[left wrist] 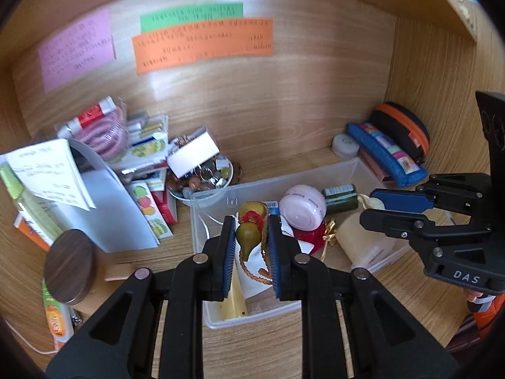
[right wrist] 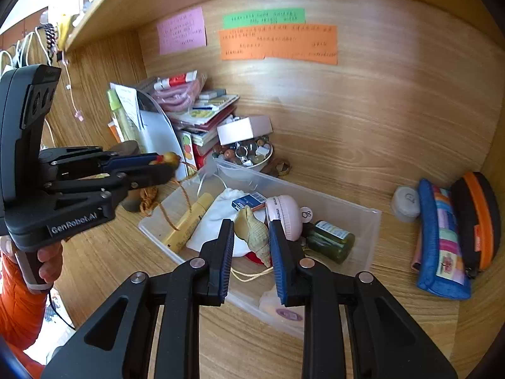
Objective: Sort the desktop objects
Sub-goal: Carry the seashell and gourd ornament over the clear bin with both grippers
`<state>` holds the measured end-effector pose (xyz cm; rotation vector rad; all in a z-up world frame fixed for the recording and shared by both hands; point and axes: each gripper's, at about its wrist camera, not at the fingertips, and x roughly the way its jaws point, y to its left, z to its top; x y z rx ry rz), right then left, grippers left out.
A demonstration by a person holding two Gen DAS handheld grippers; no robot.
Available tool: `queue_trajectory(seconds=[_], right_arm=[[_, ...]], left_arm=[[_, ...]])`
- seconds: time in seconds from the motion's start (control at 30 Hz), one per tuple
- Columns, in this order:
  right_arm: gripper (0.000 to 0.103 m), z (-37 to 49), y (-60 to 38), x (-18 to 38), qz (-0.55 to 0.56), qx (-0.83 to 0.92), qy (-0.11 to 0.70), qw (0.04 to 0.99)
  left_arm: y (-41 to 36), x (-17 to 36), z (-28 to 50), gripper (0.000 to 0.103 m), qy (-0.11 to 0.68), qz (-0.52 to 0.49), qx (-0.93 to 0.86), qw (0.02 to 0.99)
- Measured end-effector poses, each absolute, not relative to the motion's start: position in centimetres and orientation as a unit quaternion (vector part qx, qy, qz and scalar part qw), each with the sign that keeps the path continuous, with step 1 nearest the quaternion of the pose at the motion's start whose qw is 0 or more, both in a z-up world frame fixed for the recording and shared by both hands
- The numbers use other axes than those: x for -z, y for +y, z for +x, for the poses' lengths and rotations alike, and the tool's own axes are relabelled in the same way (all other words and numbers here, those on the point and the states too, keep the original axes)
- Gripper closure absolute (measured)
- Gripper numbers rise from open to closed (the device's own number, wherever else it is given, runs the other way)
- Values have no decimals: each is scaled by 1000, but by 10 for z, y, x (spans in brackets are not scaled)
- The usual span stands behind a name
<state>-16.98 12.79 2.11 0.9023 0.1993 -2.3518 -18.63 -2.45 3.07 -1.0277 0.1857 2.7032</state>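
"GenRobot.AI" is printed in white on the left gripper [right wrist: 170, 165] body as seen from the right wrist; "DAS" shows on the right gripper [left wrist: 377, 205] body in the left wrist view. The writing on the pink note [right wrist: 182, 30], green note [right wrist: 264, 18] and orange note [right wrist: 278, 43] on the back panel is too small to read.

The left gripper is clamped on a small olive gourd charm [left wrist: 249, 235] with red thread at its waist; its braided cord [left wrist: 252, 268] hangs toward 6 o'clock over the clear plastic bin [left wrist: 334, 170]. The right gripper is closed on a tan conch shell [right wrist: 254, 232], held above the same bin.

In the bin, at 1 o'clock from the gourd, lie a pink round case [left wrist: 302, 208] and a dark green bottle [left wrist: 341, 195]. A blue pencil pouch [right wrist: 440, 240] stands at 3 o'clock, outside the bin. The bin's near end is hidden behind the fingers.
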Motion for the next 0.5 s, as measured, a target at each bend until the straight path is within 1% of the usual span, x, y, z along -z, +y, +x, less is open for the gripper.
queue_trajectory(seconds=[0.5], right_arm=[[82, -209, 108, 27, 396, 860, 81, 311]], left_arm=[[-13, 29, -226, 84, 73, -415, -897, 129]])
